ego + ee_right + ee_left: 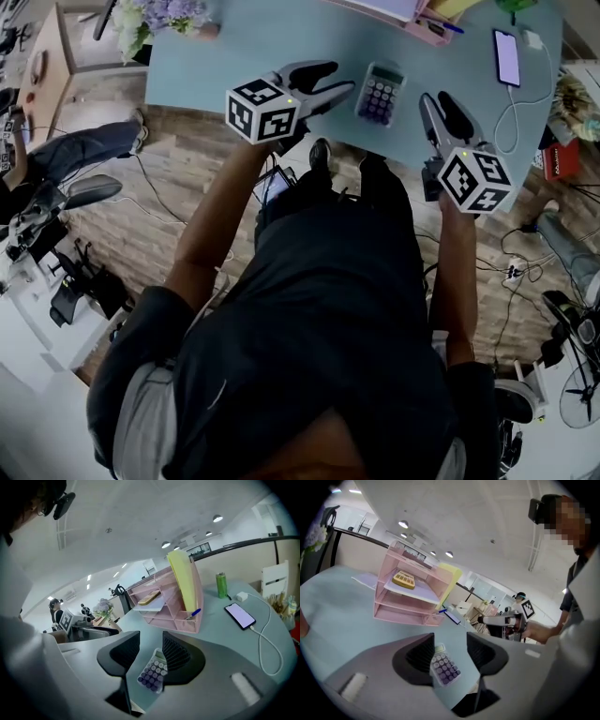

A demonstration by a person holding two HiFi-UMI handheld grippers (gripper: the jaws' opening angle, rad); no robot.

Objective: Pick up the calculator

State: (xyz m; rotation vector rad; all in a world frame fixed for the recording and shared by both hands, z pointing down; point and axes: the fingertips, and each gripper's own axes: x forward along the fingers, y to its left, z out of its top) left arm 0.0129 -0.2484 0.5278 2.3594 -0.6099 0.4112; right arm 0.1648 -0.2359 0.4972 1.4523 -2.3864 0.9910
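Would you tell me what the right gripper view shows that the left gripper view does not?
Only the right gripper view: a phone on its cable and a green bottle. Only the left gripper view: a pale sheet beside the pink tray. Both: the calculator lying ahead of open jaws, and that tray.

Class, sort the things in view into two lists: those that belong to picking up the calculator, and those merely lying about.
Belongs to the job:
calculator
left tool, open
right tool, open

Lying about:
pink paper tray
phone
green bottle
flowers
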